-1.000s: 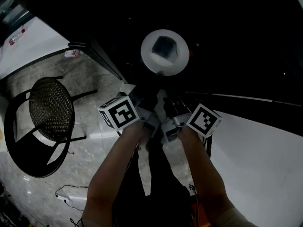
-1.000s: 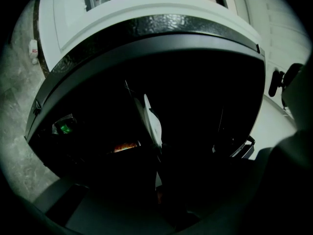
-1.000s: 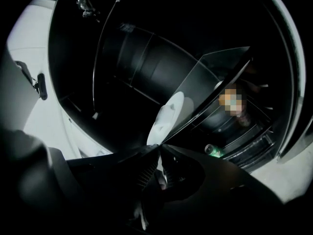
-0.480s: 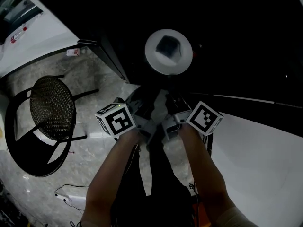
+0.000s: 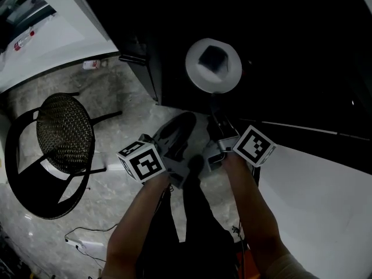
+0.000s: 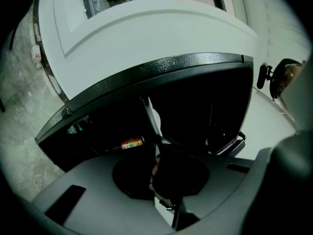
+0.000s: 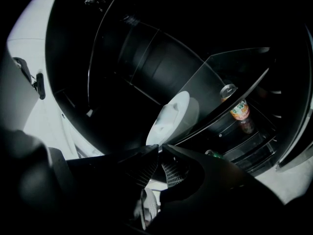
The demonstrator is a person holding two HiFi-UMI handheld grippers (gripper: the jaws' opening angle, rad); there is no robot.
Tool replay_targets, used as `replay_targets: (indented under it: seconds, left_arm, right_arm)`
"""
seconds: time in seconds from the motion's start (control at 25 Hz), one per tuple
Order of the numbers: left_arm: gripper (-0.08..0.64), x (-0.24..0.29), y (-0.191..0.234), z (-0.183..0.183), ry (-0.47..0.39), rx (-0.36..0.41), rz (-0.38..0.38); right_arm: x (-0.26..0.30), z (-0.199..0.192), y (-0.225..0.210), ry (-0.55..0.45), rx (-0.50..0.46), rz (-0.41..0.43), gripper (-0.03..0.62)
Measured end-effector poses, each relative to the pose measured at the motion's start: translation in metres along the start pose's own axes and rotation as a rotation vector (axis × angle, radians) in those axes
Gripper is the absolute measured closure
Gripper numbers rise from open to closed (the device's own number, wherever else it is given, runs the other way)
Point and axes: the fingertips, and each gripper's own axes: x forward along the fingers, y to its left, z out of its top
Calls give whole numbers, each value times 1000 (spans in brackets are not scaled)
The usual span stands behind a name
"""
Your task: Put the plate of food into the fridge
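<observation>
A white plate with a dark piece of food on it hangs level in the dark opening of the fridge. My right gripper is shut on the plate's near rim. In the right gripper view the plate shows edge-on just beyond the closed jaws of the right gripper, beside a glass shelf. My left gripper is below and left of the plate, apart from it, with its jaws together and nothing seen between them. The left gripper faces the fridge's dark lower part.
A can and a bottle lie on the fridge shelves. The white fridge door stands open at the right. A black wire chair, a small bottle and a cable are on the marble floor at the left.
My left gripper has drawn back from the plate toward the lower left. The plate, held by the right gripper, has shifted slightly right and farther into the fridge opening.
</observation>
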Motion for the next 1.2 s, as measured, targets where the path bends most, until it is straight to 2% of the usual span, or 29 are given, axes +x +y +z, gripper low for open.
replay_targets:
  seconds: [0.44, 0.76, 0.88, 1.04, 1.12, 1.2]
  left_arm:
    - [528, -12, 3, -13, 56, 26, 10]
    - [528, -16, 4, -8, 88, 37, 18]
    - [528, -17, 4, -7, 96, 49, 20]
    - [528, -24, -2, 1, 95, 59, 16]
    - [528, -28, -10, 6, 102, 81, 14]
    - [528, -29, -24, 10, 120, 137, 4]
  right_arm:
    - [3, 3, 3, -27, 6, 10, 560]
    - [7, -3, 4, 46, 17, -22, 560]
    - [3, -5, 12, 56, 7, -1, 560]
    - [-8, -10, 24, 66, -11, -11, 560]
    - [-17, -9, 37, 64, -26, -2, 560]
    - [-26, -9, 50, 65, -45, 5, 560]
